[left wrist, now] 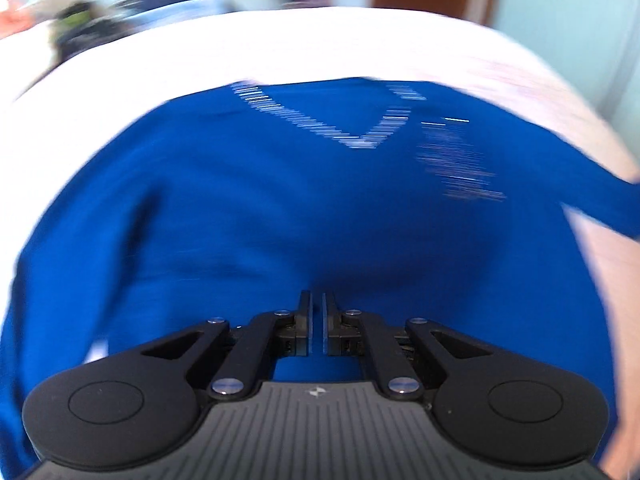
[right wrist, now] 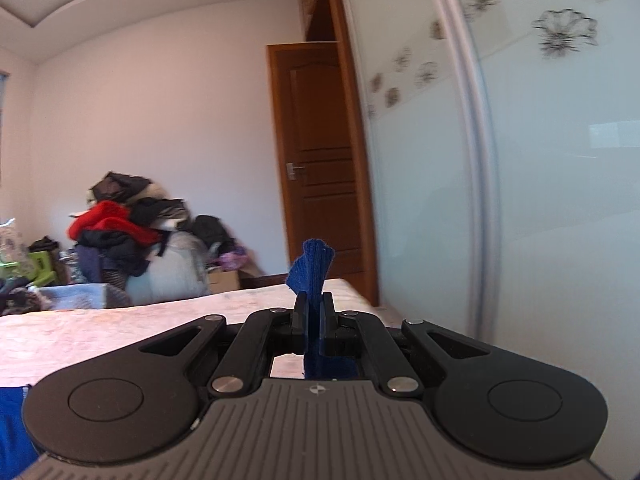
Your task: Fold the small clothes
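A bright blue shirt (left wrist: 280,200) with a white-striped V neckline lies spread on the pale pink bed (left wrist: 320,44); the left wrist view is blurred by motion. My left gripper (left wrist: 317,296) hovers over the shirt's near part, pointing steeply down. It is shut, with only a thin slit between the pads and no cloth visibly pinched. My right gripper (right wrist: 314,300) points nearly level across the bed (right wrist: 120,332) and is shut on a bunched fold of the blue shirt (right wrist: 314,264). A tuft of it sticks up past the fingertips. More blue cloth (right wrist: 12,428) shows at the lower left.
A heap of dark and red clothes (right wrist: 120,228) stands beyond the bed's far side. A brown wooden door (right wrist: 320,168) is behind the bed, and a frosted sliding wardrobe door (right wrist: 540,200) runs close along the right. Bare bedcover surrounds the shirt.
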Action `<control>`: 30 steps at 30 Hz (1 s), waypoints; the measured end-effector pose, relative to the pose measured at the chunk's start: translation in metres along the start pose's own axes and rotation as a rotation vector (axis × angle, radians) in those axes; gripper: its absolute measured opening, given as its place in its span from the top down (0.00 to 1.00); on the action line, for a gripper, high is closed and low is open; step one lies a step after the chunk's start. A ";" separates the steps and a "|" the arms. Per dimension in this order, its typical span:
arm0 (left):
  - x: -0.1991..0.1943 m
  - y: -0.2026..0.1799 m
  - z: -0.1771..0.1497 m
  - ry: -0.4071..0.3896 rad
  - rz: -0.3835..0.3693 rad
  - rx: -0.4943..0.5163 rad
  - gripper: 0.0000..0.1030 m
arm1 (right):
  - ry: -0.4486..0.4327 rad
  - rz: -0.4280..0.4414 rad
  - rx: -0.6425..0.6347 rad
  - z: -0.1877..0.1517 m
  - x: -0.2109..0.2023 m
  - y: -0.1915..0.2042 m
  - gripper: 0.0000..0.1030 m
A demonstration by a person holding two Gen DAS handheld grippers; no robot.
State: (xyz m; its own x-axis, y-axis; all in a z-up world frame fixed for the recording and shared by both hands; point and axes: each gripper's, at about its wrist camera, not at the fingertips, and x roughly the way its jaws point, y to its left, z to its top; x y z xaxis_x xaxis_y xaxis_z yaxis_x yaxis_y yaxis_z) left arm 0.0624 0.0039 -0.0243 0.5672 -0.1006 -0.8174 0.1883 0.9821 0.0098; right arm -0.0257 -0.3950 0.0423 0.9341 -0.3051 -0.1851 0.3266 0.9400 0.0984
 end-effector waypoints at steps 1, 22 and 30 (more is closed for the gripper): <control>0.002 0.008 -0.001 -0.002 0.037 -0.017 0.96 | 0.005 0.029 -0.010 0.000 0.005 0.015 0.95; -0.025 0.031 -0.023 -0.175 0.250 -0.096 0.96 | 0.186 0.534 -0.215 -0.051 0.062 0.318 0.95; -0.036 0.051 -0.021 -0.166 0.300 -0.138 0.96 | 0.243 0.612 -0.317 -0.082 0.063 0.369 0.95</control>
State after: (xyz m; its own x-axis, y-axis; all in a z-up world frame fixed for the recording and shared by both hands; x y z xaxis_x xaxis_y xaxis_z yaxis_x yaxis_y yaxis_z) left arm 0.0347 0.0607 -0.0069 0.7050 0.1820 -0.6855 -0.1099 0.9829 0.1480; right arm 0.1418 -0.0547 -0.0133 0.8657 0.2965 -0.4033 -0.3352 0.9418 -0.0271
